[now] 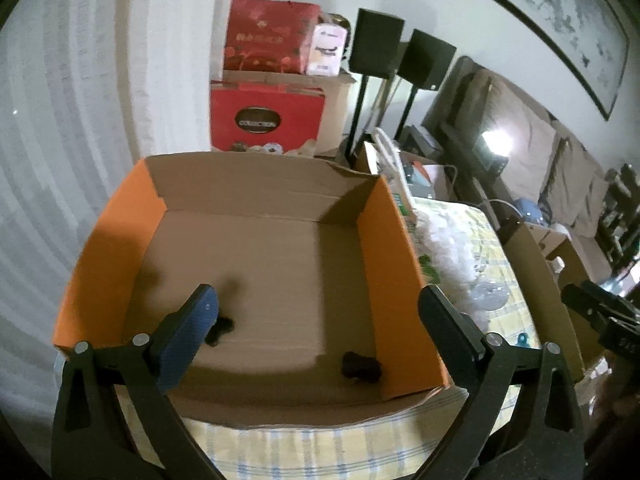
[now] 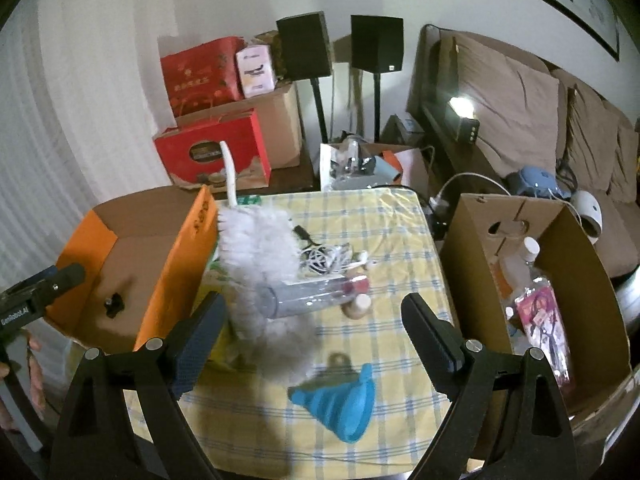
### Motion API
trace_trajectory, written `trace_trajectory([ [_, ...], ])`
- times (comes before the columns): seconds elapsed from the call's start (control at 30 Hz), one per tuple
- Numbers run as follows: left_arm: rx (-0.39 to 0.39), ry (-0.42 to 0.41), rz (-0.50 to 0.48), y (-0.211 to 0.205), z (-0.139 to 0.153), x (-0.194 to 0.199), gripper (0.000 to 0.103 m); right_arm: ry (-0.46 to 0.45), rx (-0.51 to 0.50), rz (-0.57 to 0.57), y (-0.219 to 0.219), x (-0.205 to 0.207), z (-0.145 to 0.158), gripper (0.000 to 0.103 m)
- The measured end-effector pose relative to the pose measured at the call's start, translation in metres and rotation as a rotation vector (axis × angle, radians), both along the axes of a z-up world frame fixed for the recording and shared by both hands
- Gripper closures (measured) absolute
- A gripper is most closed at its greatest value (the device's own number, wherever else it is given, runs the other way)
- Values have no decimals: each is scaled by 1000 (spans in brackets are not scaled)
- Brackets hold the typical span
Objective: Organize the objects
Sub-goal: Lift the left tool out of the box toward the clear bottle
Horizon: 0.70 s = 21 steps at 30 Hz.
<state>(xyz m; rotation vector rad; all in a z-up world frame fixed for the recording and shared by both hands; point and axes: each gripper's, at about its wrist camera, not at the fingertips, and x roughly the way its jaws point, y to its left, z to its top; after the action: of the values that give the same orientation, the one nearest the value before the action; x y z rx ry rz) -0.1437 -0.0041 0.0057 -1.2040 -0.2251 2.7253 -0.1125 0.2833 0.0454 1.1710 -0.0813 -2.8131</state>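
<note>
The left gripper point(image 1: 320, 304) reaches forward with its two fingers spread wide and nothing between them; from the right wrist camera its dark body point(image 2: 38, 286) shows at the left edge, with the person's hand point(image 2: 34, 368) wrapped around its handle below. The right gripper point(image 2: 312, 312) also points forward and slightly downward, its jaws parted wide and empty, and in the left wrist camera part of its black frame point(image 1: 600, 312) appears at the far right, well apart from the left one.
</note>
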Motion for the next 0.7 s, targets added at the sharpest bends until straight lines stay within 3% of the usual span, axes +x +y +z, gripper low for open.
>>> trace_trajectory([
  [0.4,66,-58,-158,62,1,-20,4,-46,-76,-48,42,-18,-11,12],
  [0.7,-60,-54,-323,134,-8,-19,4,-119,-174,-57,65,-41,-29,17],
])
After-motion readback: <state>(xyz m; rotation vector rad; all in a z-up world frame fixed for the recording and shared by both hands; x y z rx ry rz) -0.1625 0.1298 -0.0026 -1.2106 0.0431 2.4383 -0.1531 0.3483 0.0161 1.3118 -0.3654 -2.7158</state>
